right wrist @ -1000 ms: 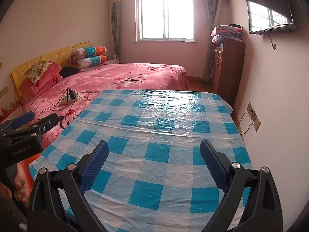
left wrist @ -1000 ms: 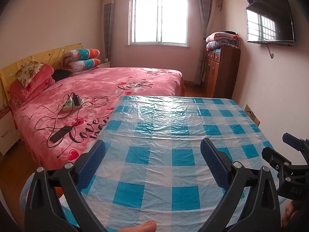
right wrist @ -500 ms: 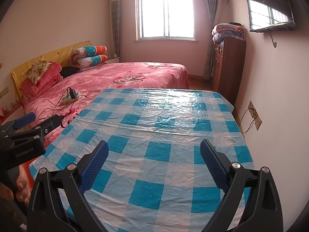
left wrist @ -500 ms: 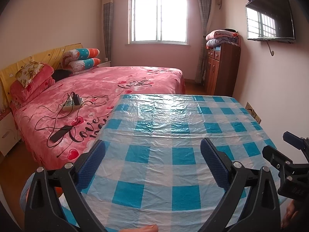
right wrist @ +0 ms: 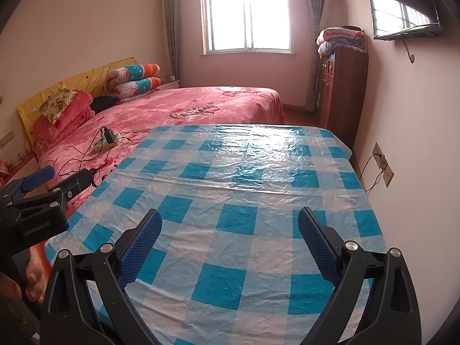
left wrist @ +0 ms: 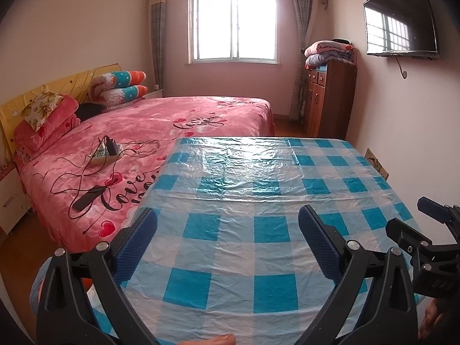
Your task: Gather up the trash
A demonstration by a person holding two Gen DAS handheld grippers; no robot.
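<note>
left wrist | left tool (left wrist: 227, 235) spread, empty | right tool (right wrist: 230, 237) spread, empty | checked tablecloth (left wrist: 258, 201) near edge cut off

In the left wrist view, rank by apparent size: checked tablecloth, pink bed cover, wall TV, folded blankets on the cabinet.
1. checked tablecloth, though it lies nearest the camera, which inflates it
2. pink bed cover
3. wall TV
4. folded blankets, far back in the room, so the true size is unsure
</note>
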